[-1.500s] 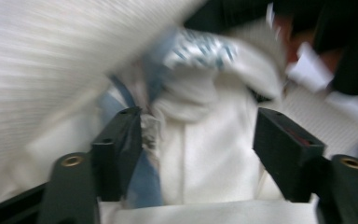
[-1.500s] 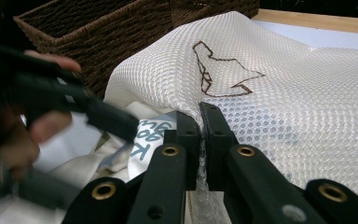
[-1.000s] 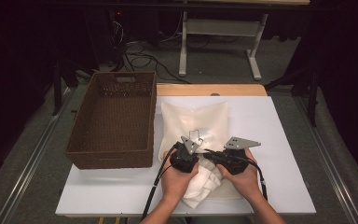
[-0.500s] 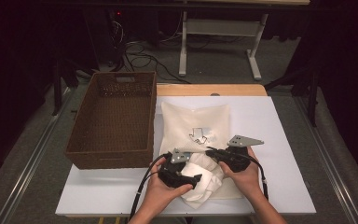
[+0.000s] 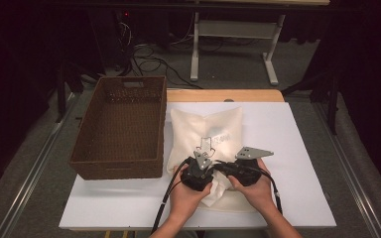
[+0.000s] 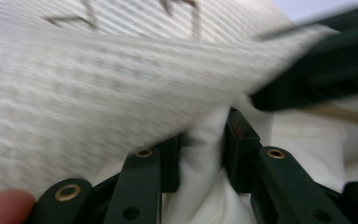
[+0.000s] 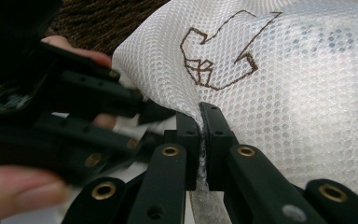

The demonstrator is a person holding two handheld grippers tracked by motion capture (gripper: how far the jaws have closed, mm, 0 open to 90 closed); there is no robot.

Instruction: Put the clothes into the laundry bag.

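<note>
We had both grippers down at the near end of the mesh bag (image 5: 213,136), which lay flat on the white table (image 5: 297,148) just right of the wicker basket (image 5: 121,124), its far end pointing away from us.

The right gripper (image 7: 204,140) was clamped tight on the bag's mesh edge: its jaws met with only the netting pinched between them, just below the brown stitched logo (image 7: 219,56). We judged that this grip was there to pin the mouth of the bag so that it could not slide or fall shut.

The left gripper (image 6: 200,154) sat just beside it, on the white cloth (image 6: 200,186) bunched at the bag's opening. Its jaws had just been closing, and a fold of that cloth stood between them with the pads pressing on it from both sides. The mesh draped over the top of this gripper, which suggested to us that it worked at the mouth, feeding the cloth in under the netting.

From above, the two hands lay close together, left gripper (image 5: 198,171) and right gripper (image 5: 240,171) nearly touching over the crumpled cloth (image 5: 218,191), part of which spilled out toward us onto the table. We took the stuffing to be partly done. The basket was empty, likely waiting for the filled bag.
</note>
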